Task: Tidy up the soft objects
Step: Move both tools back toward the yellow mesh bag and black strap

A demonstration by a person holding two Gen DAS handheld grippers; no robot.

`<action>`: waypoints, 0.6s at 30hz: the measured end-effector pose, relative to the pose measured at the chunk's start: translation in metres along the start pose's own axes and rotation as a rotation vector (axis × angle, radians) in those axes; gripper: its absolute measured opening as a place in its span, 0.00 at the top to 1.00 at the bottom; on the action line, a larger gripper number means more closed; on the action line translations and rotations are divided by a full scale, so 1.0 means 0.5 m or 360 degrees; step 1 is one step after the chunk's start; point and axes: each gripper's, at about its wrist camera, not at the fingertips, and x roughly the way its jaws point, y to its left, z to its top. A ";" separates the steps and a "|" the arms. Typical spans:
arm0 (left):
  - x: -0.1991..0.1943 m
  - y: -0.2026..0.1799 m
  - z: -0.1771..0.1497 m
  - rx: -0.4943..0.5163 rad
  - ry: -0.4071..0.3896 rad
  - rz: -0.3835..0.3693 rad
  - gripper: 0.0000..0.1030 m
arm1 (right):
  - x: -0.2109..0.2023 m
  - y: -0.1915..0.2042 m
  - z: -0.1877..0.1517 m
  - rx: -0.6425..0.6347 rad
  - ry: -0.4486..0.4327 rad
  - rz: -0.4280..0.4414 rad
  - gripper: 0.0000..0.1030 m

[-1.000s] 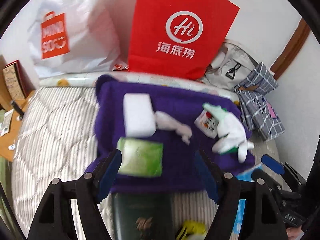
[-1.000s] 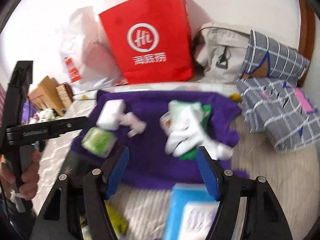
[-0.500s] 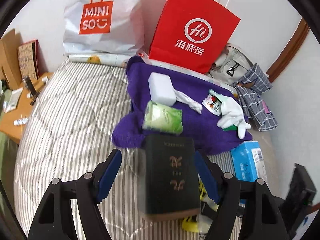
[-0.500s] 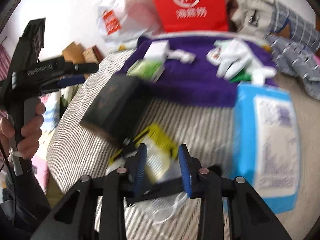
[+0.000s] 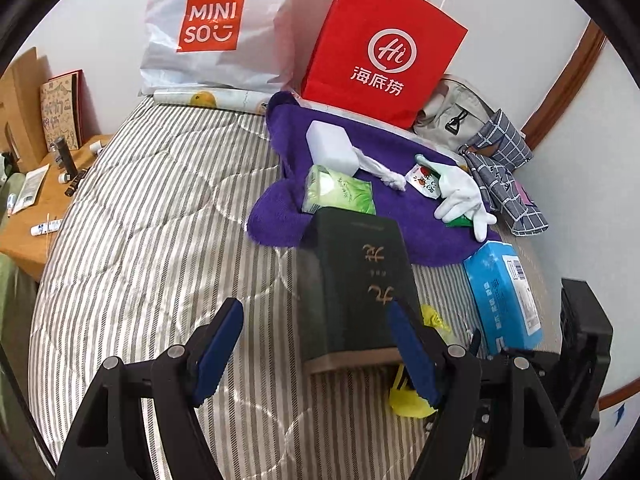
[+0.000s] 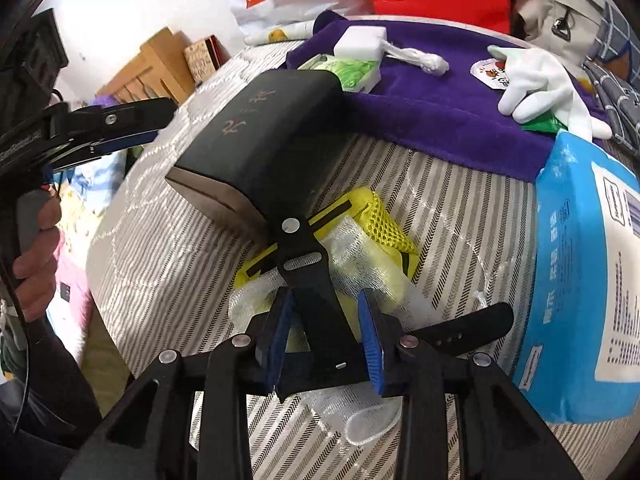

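Note:
A purple towel (image 5: pixel 352 168) lies on the striped bed and carries a white sponge (image 5: pixel 331 147), a green tissue pack (image 5: pixel 338 196), a twisted white cloth (image 5: pixel 380 168) and white gloves (image 5: pixel 460 196). A dark green book (image 5: pixel 356 280) and a blue tissue pack (image 5: pixel 502 292) lie nearer. My left gripper (image 5: pixel 316 354) is open and empty above the bed, its right finger over the book's near corner. My right gripper (image 6: pixel 326 340) is shut on a black strap (image 6: pixel 308 280) that lies over a yellow mesh pouch (image 6: pixel 376 224).
A red paper bag (image 5: pixel 380 52) and a white Miniso bag (image 5: pixel 212 28) stand against the wall. A beige bag (image 5: pixel 456 120) and checked cloth (image 5: pixel 508 176) lie at the right. A wooden side table (image 5: pixel 36 208) with small items is at the left.
Both grippers have pulled back from the towel toward the near end of the bed. The right gripper has closed from wide open onto the black strap.

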 end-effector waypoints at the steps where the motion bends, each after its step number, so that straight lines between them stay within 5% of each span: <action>1: -0.001 0.001 -0.002 -0.0001 0.0000 -0.0010 0.29 | -0.001 0.001 0.001 -0.0005 0.0013 -0.0001 0.67; 9: -0.008 -0.010 -0.028 0.0006 0.0017 -0.0031 0.29 | 0.029 0.035 0.017 -0.0196 0.0093 -0.0162 0.72; 18: -0.023 -0.019 -0.061 0.0009 0.0031 0.0045 0.29 | -0.041 0.041 -0.019 -0.0171 -0.0141 -0.0140 0.80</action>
